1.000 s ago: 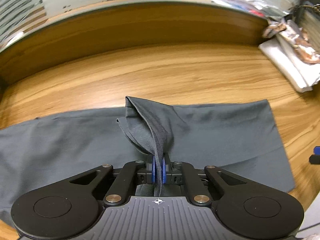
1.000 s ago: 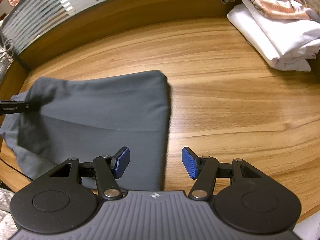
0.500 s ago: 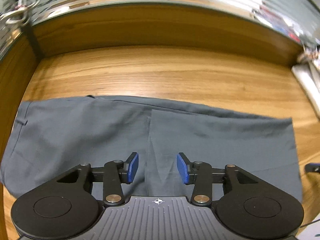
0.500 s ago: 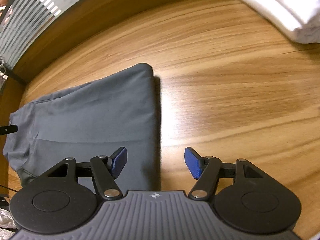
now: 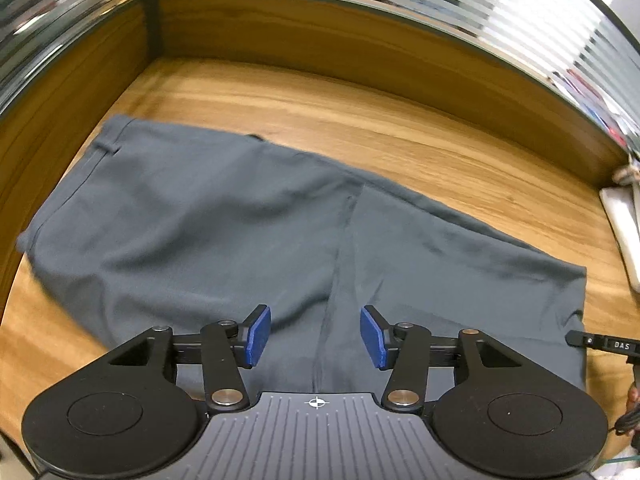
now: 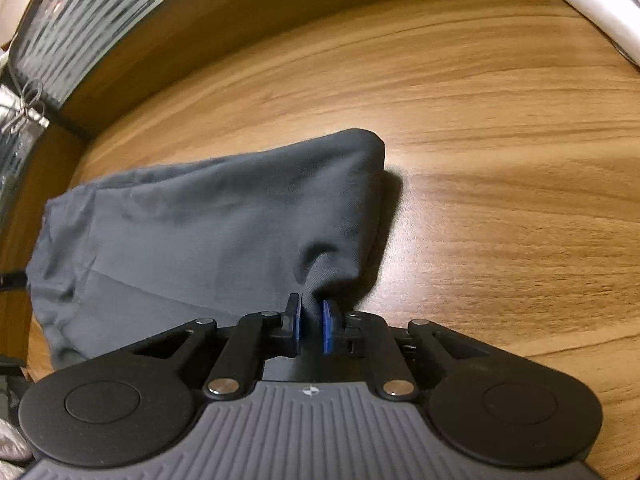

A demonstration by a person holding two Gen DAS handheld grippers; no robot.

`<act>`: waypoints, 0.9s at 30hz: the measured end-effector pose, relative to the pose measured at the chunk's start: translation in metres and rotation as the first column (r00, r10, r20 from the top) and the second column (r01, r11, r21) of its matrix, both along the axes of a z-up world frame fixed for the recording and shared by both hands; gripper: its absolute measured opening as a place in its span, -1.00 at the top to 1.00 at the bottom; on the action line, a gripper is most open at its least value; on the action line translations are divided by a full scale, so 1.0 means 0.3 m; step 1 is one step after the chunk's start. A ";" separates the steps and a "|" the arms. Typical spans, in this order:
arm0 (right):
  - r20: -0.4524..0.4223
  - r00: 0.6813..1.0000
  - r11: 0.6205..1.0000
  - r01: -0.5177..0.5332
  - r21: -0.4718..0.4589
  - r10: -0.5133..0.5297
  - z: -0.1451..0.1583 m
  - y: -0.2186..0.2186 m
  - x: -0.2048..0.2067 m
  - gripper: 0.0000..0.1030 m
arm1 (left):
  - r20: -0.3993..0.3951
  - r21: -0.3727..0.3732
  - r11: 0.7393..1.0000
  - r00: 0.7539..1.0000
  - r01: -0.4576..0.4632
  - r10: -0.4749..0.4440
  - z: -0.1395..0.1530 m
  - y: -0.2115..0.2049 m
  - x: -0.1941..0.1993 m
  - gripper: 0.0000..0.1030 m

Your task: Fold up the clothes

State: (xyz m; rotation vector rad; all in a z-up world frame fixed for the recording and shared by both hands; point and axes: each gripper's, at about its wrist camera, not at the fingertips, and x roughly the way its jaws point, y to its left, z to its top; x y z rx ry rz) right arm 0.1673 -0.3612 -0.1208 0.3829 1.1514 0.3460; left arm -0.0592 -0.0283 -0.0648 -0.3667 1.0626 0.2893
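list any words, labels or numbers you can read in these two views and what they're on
"DAS": white letters on a black part reaching in at the right edge of the left wrist view, beside the grey trousers.
Colourful shapes behind the striped glass: too blurred to read.
Right wrist view: no text.

Dark grey trousers (image 5: 224, 232), folded over, flat on wood, right end bunched upward.

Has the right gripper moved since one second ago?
Yes. The right gripper has come down to the near corner of the grey trousers, away from the white cloth pile; its jaws have just closed on that fabric.
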 end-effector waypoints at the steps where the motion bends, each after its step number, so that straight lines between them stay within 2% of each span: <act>1: -0.006 1.000 1.000 0.015 0.005 -0.015 0.003 -0.008 -0.001 0.82 | -0.001 -0.003 1.000 1.000 -0.009 0.009 0.000 -0.003 -0.009 -0.04; 5: -0.002 0.999 0.999 0.050 -0.009 -0.050 0.034 -0.065 -0.028 0.92 | -0.010 -0.020 0.999 0.999 -0.034 0.034 -0.008 -0.029 -0.031 -0.09; 9: -0.014 0.997 0.997 0.075 -0.032 -0.076 0.069 -0.191 -0.057 0.93 | 0.000 -0.038 0.999 0.999 -0.033 0.033 -0.019 -0.105 -0.031 -0.12; 12: -0.007 0.997 0.991 0.076 -0.107 -0.077 0.111 -0.285 -0.079 0.93 | 0.017 -0.065 0.998 1.000 -0.024 0.025 -0.031 -0.176 -0.027 -0.12; 13: -0.004 0.996 0.988 0.083 -0.132 -0.084 0.127 -0.323 -0.087 0.93 | 0.025 -0.066 0.997 0.998 -0.051 0.053 -0.035 -0.201 -0.023 -0.12; 18: 0.002 0.983 0.954 0.179 -0.239 -0.184 0.215 -0.546 -0.131 0.93 | 0.048 -0.111 0.993 0.998 -0.027 0.032 -0.060 -0.315 0.009 -0.13; 21: 0.014 0.971 0.937 0.236 -0.257 -0.240 0.293 -0.641 -0.156 0.93 | 0.057 -0.136 0.991 0.998 -0.013 0.021 -0.078 -0.355 0.025 -0.13; 23: 0.028 0.969 0.933 0.246 -0.261 -0.247 0.354 -0.663 -0.168 0.93 | 0.060 -0.150 0.989 0.998 -0.004 0.013 -0.086 -0.363 0.031 -0.13; 27: 0.060 0.975 0.944 0.223 -0.242 -0.215 0.455 -0.578 -0.174 0.93 | 0.056 -0.139 0.990 0.998 0.024 -0.017 -0.092 -0.325 0.042 -0.13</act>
